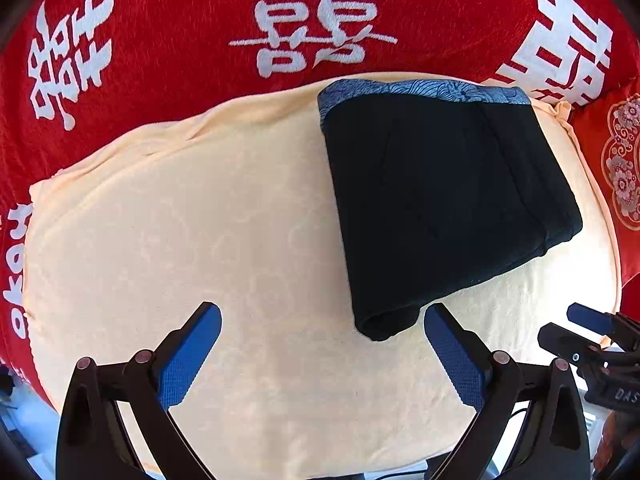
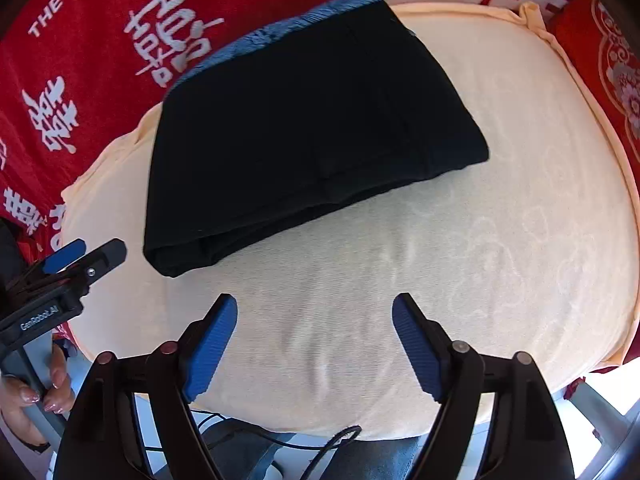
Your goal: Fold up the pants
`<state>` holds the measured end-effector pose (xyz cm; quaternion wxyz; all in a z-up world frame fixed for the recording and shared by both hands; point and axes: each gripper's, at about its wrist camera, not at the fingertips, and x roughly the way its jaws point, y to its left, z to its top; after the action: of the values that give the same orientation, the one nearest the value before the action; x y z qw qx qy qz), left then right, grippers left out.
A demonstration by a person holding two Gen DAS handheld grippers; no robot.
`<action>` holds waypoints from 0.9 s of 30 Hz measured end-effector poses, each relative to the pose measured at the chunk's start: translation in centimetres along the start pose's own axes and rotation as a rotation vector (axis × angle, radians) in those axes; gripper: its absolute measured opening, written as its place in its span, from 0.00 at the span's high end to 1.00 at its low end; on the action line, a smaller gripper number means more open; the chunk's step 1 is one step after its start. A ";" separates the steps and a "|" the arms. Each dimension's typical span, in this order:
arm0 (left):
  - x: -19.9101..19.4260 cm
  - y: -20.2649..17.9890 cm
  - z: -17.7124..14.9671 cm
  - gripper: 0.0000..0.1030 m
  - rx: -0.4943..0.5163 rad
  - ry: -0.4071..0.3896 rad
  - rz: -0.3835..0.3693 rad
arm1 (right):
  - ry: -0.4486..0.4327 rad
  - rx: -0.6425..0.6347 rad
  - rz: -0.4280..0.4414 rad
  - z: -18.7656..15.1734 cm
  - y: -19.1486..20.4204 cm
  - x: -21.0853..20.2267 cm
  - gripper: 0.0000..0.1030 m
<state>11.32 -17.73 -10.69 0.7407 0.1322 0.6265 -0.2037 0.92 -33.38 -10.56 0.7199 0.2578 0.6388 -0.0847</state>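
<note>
Both grippers, left gripper (image 1: 322,316) and right gripper (image 2: 314,308), held wide apart, empty, short of my folded pants (image 1: 444,200), waistband's far edge cut off in right view.

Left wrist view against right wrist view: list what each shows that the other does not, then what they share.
Only the left wrist view shows the right gripper at the side.

Only the right wrist view shows the person's left hand on the left gripper's handle, a black cable below the cream cloth's edge, and "THE BIG" lettering on the red blanket.

Both show the folded black pants with a blue patterned waistband, lying on the cream cloth over the red blanket, both grippers open and off the pants.
</note>
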 end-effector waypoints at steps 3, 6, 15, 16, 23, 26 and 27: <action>0.1 0.5 -0.3 0.01 0.003 0.003 0.000 | -0.001 -0.009 -0.004 -0.2 0.8 -0.3 0.18; 0.3 0.7 -0.5 0.01 -0.001 0.013 -0.004 | 0.010 0.000 0.002 -0.6 0.9 -0.3 0.18; 2.0 -0.4 -0.6 0.01 0.024 0.065 -0.002 | 0.051 0.034 0.016 -0.9 -0.6 1.0 0.18; 2.1 -0.6 -0.6 0.01 0.020 0.073 -0.002 | 0.054 0.036 0.011 -0.6 -0.9 1.1 0.18; 2.9 -1.1 0.8 0.01 -0.028 0.112 0.017 | 0.057 0.019 -0.019 1.4 -2.5 0.6 0.18; 3.0 -1.4 1.7 0.01 -0.047 0.115 0.027 | 0.056 -0.016 -0.055 2.6 -3.1 0.3 0.18; 3.1 -1.6 1.9 0.01 -0.046 0.117 0.033 | 0.057 -0.023 -0.061 3.0 -3.3 0.1 0.18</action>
<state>12.63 -20.46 -13.24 0.7090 0.1371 0.6709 -0.1687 2.09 -37.58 -11.39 0.7015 0.2322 0.6675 -0.0917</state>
